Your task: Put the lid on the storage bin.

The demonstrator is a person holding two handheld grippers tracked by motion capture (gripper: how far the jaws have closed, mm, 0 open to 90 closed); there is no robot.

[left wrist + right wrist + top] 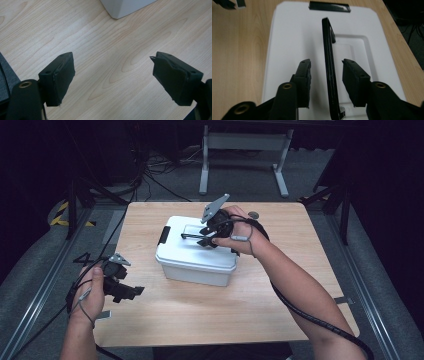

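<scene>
A white lidded box (195, 257) stands in the middle of the wooden table (200, 320). Its thin black handle (328, 57) is swung up on edge above the lid (287, 37). My right gripper (207, 239) hovers over the lid, open, with the handle (192, 236) standing between its two jaws (325, 63) and a gap on each side. My left gripper (131, 291) is held low over the table's front left, open, with bare wood between its jaws (112, 65). One corner of the box (125, 7) lies ahead of it.
A black latch (163, 235) clips the box's left end. A small round object (253, 214) lies near the table's far edge. A white metal frame (245, 150) and cables (150, 175) are on the floor beyond the table. Black stands flank both sides.
</scene>
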